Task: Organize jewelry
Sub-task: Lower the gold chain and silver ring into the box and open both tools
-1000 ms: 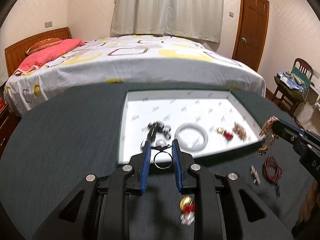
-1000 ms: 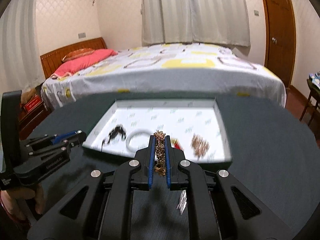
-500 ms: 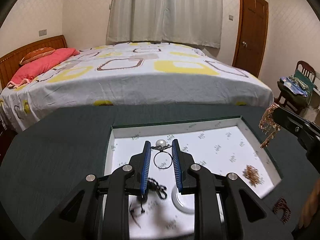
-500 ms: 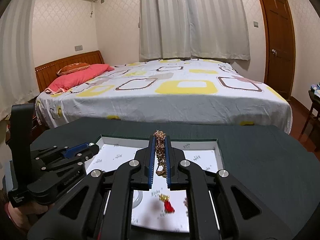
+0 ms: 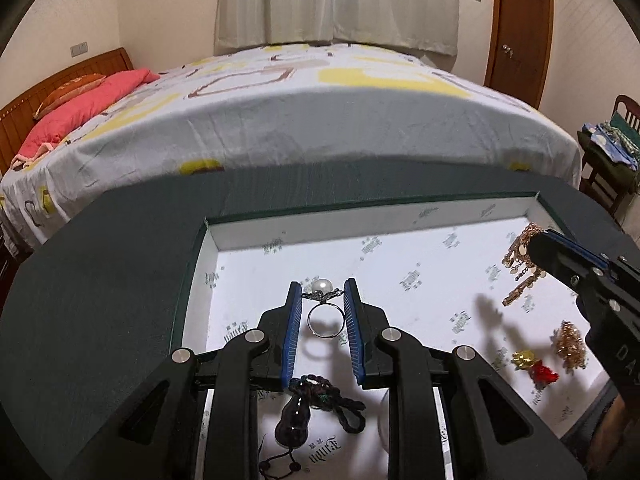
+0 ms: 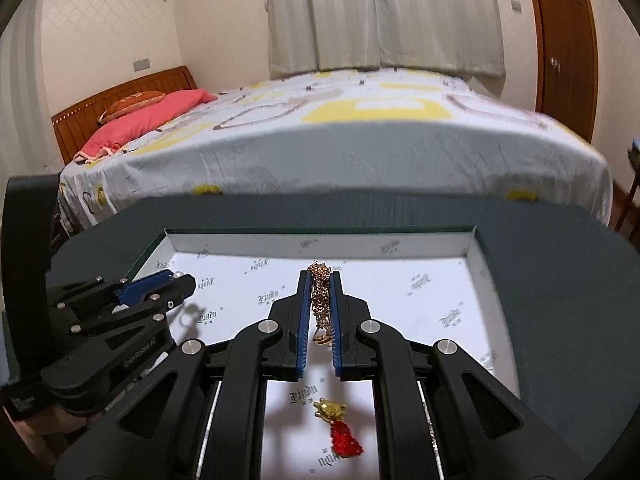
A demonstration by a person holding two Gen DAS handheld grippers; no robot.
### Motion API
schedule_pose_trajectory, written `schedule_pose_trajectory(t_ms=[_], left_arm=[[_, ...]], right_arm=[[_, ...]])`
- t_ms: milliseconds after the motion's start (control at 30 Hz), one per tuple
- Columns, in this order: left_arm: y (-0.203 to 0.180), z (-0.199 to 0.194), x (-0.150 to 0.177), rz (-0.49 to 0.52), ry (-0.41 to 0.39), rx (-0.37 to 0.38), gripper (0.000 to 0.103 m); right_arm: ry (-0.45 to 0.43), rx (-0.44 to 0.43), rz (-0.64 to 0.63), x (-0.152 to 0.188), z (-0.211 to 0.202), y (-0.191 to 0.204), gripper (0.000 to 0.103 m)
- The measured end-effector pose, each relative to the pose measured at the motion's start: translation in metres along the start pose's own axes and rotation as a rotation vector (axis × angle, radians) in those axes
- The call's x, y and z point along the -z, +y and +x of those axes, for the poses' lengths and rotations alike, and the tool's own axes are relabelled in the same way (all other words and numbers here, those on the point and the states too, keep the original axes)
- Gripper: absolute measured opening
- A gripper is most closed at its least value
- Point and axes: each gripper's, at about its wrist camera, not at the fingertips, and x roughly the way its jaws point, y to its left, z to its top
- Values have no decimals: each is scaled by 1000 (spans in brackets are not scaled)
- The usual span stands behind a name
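Observation:
My left gripper [image 5: 323, 294] is shut on a silver pearl ring [image 5: 325, 312] and holds it above the white box tray [image 5: 248, 236]. My right gripper [image 6: 320, 280] is shut on a gold chain [image 6: 321, 300] and holds it above the same tray [image 6: 400, 248]. The right gripper also shows at the right of the left wrist view [image 5: 560, 256] with the chain [image 5: 520, 268] hanging from it. In the tray lie a dark cord with a gourd pendant [image 5: 316, 404], a gold and red charm [image 5: 534, 364] and a gold cluster [image 5: 570, 344].
The tray sits on a dark green round table [image 5: 100, 280]. A bed [image 5: 320, 100] stands close behind the table. A wooden door [image 5: 520, 20] and a chair with clothes [image 5: 612, 148] are at the right.
Both grippers have come forward and down over the tray while holding their pieces. The tray floor now fills the lower part of both views.

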Motion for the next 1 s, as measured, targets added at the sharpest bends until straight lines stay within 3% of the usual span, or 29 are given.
schedule_pose_trajectory(t_ms=[567,700,1000], left_arm=[[-1,13,-1,22,83,-31,24],[1,12,-1,8,84,-28,41],[3,6,-2,-15,53,-20,59]], right_arm=[[140,60,-4,9,29,5,12],[134,62,5,9,27,4,27],[116,59,12,8,23,3,28]])
